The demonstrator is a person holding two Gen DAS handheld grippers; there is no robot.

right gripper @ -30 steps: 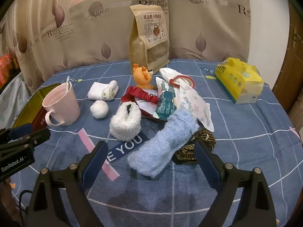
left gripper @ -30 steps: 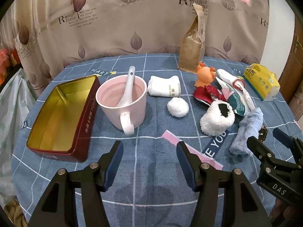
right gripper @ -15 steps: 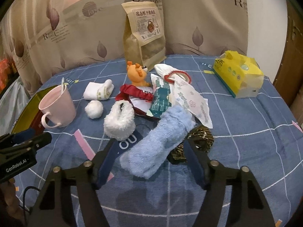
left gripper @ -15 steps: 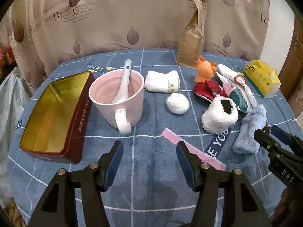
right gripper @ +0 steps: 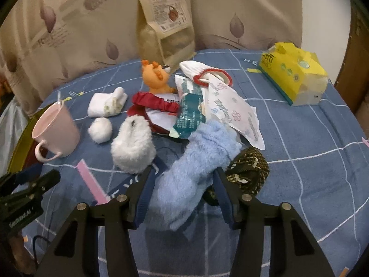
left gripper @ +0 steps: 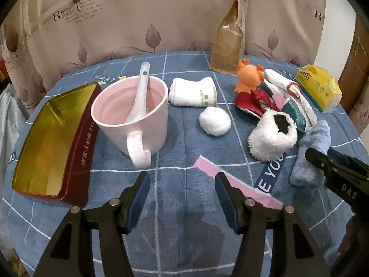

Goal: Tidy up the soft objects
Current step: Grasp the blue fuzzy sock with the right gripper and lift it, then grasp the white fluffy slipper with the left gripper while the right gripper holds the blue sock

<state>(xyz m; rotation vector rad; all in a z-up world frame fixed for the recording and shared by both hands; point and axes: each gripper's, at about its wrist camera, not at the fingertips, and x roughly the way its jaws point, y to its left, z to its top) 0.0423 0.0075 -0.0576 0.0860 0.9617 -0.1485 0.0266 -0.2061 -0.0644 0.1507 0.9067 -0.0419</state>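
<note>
A fluffy light-blue sock lies on the blue tablecloth; my right gripper is open with its fingers on either side of the sock's lower half. The sock also shows in the left wrist view. Around it lie a white fuzzy slipper sock, a white cotton ball, a folded white sock, a red scrunchie, an orange plush toy and a dark patterned band. My left gripper is open and empty above bare cloth, in front of the pink mug.
An open red tin with a gold inside sits at the left, next to the mug, which holds a white spoon. A brown pouch stands at the back. A yellow tissue pack lies right. Plastic packets lie mid-pile.
My right gripper has moved forward and its fingers have narrowed, now straddling the blue sock. My left gripper has moved forward slightly, staying open.
</note>
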